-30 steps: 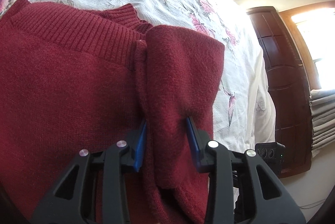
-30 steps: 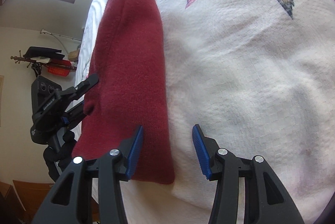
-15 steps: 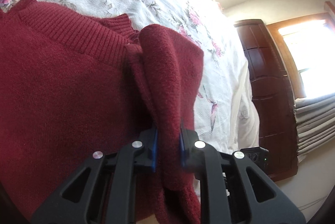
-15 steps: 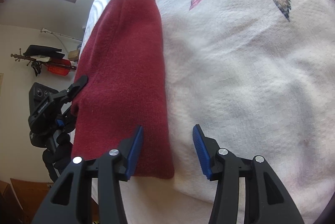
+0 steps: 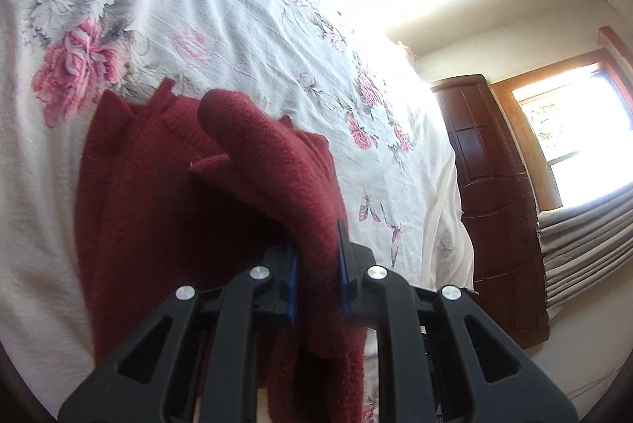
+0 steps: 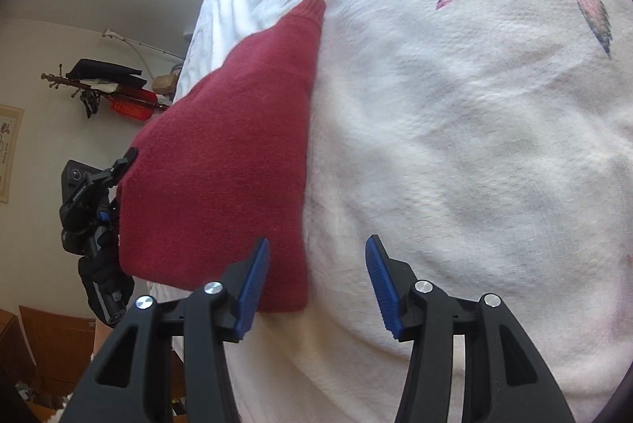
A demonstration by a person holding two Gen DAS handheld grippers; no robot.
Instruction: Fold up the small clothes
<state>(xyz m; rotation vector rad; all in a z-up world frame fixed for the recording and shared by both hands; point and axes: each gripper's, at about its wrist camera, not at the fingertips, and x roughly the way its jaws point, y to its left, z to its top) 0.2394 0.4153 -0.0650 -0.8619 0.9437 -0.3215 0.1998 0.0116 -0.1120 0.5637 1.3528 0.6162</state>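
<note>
Both wrist cams close over sweater (image 5: 166, 209).

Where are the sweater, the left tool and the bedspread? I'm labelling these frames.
sweater (image 5: 166, 225): left wrist view, on its body.
left tool (image 5: 316, 260): left wrist view, between its tips.
bedspread (image 6: 455, 126): right wrist view, bare white part.

Your right hand-held gripper (image 6: 316, 280) sits at the bottom of the frame, jaws spread wide, nothing between them. The red sweater (image 6: 237, 162) lies left of center on the flowered bedspread (image 6: 474, 126), with the left hand-held gripper (image 6: 105, 193) at its left edge.
</note>
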